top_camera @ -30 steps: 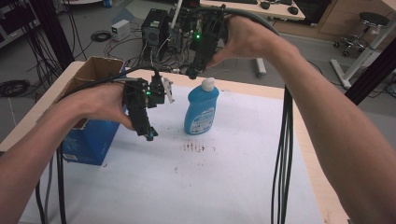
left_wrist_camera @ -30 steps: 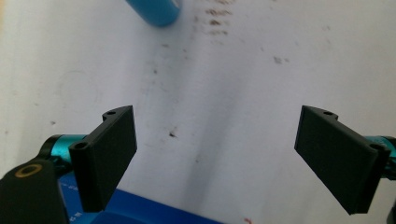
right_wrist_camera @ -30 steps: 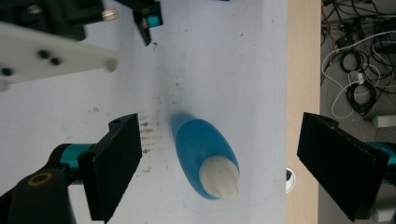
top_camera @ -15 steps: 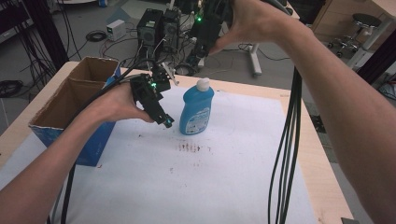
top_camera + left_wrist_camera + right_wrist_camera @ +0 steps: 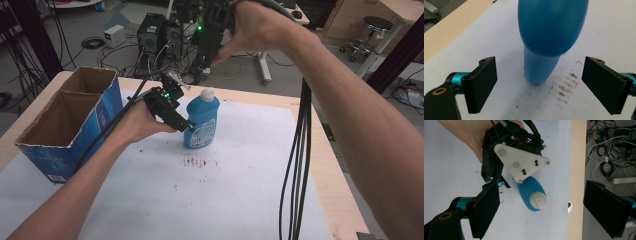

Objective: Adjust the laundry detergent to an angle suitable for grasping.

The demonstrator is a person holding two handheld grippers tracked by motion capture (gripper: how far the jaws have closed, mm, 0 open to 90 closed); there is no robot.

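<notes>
Left gripper [image 5: 189, 126] is closing in on a blue bottle [image 5: 202, 122], jaws spread wide either side of it.

Since a second ago the left gripper has been dropping from beside the cardboard box [image 5: 75, 125] to the bottle's flank, while the right gripper [image 5: 202, 52] has been lifting away above, its jaws also spread and holding nothing. The bottle is standing upright on the white sheet [image 5: 225, 200], mid-table. The left gripper view is showing the bottle [image 5: 549, 37] between the pads [image 5: 482, 82], untouched, so a grasp looks imminent.

High view looks forward and down over the table [image 5: 260, 200]; left gripper view sits close, right looks straight down, all sharing the blue bottle [image 5: 202, 125].
</notes>
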